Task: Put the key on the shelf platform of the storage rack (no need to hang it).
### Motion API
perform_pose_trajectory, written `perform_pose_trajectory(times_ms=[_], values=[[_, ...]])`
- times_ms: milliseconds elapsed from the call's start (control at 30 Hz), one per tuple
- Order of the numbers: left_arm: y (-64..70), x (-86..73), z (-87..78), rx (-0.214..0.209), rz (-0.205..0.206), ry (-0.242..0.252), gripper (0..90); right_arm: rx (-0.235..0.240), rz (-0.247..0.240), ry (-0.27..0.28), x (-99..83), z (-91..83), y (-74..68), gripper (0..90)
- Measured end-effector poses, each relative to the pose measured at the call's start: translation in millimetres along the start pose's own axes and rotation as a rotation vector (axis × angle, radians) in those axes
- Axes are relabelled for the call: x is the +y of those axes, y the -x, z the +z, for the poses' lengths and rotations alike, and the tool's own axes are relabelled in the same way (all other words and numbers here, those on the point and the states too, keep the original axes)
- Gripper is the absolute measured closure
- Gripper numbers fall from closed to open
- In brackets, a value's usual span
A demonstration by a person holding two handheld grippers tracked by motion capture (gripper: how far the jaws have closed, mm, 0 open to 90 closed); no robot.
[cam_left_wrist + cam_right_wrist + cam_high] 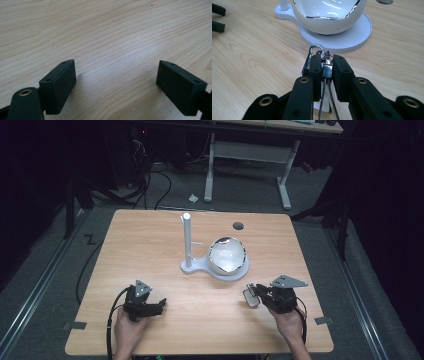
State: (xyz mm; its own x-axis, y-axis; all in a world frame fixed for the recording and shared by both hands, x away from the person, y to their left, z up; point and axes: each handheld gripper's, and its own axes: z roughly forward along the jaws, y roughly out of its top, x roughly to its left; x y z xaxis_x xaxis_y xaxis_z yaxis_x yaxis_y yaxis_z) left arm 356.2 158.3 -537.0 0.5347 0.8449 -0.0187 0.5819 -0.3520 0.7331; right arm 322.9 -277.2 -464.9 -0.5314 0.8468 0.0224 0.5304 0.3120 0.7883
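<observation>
A person's right gripper (327, 67) has its fingers (315, 67) clamped on the small metal clasp of a keychain (325, 71), low over the wooden table (165, 250) just in front of the white stand (200, 266). A silver snap hook (310, 58) juts past the fingertips toward the stand's round base, and thin cords trail back between the fingers. On that base sits a white bowl (227, 255) with a silver rim; the stand's upright post (187, 240) rises just beside the bowl. Well apart from the stand, near the table's front edge, the left gripper (116, 83) hovers over bare wood, its fingers (60, 83) wide apart and holding nothing.
</observation>
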Motion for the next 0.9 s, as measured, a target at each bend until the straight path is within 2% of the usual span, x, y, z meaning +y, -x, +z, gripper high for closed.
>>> perform_pose_trajectory(times_ms=[900], values=[[0.0,0.0,0.0,0.0,0.0,0.0,16.6,0.032,-0.018,0.064,22.5,-10.1,-4.8,78.7]])
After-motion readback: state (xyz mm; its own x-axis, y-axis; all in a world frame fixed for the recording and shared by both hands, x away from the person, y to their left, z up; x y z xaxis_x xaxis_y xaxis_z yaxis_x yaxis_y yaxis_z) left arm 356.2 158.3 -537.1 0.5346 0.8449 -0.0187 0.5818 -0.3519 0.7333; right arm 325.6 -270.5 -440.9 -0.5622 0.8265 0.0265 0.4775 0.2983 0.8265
